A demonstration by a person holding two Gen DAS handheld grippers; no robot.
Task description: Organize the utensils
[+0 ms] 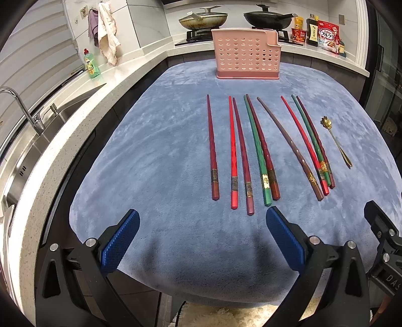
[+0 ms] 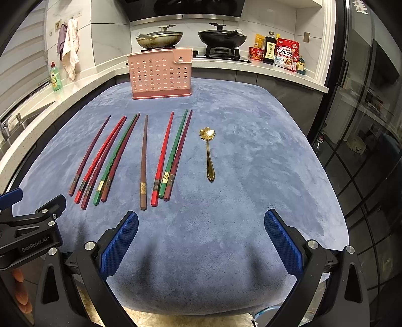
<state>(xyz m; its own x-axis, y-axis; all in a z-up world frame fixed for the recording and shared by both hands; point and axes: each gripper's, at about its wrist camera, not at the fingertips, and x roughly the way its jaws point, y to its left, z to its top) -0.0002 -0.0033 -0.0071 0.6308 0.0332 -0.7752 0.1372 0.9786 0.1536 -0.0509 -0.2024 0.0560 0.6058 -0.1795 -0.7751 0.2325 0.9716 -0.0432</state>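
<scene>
Left gripper [image 1: 201,241] tilted down over the near edge of the blue plush cloth [image 1: 155,156], blue ribbed pads [image 1: 120,241] spread wide, nothing between them; right gripper [image 2: 201,241] at the same downward tilt just beside it, jaws equally wide and empty, its black frame showing at the right edge of the left view; fingertips of a hand [image 2: 21,289] visible low at the left of the right view.

"GenRobot.AI" legible on the left gripper's black body as seen from the right; "Calbee" on the red-and-white cereal bag [image 2: 286,56] at the back counter, beside a dark sauce bottle [image 2: 269,49] with a label too small to read.

Nine lacquered chopsticks [image 1: 261,148] in red, green, maroon and brown lying roughly side by side on the cloth, thick ends toward the grippers; gold flower-bowl spoon [image 2: 208,153] to their right, apart from them; pink perforated plastic utensil holder [image 1: 247,54] upright at the far edge of the cloth, well apart from the chopsticks.

Beyond: two lidded pans [image 1: 203,18] on a gas hob; green dish-soap bottle [image 1: 91,64] and hanging cloths [image 1: 105,30] by the steel sink [image 1: 27,140]; nothing between grippers and utensils.
</scene>
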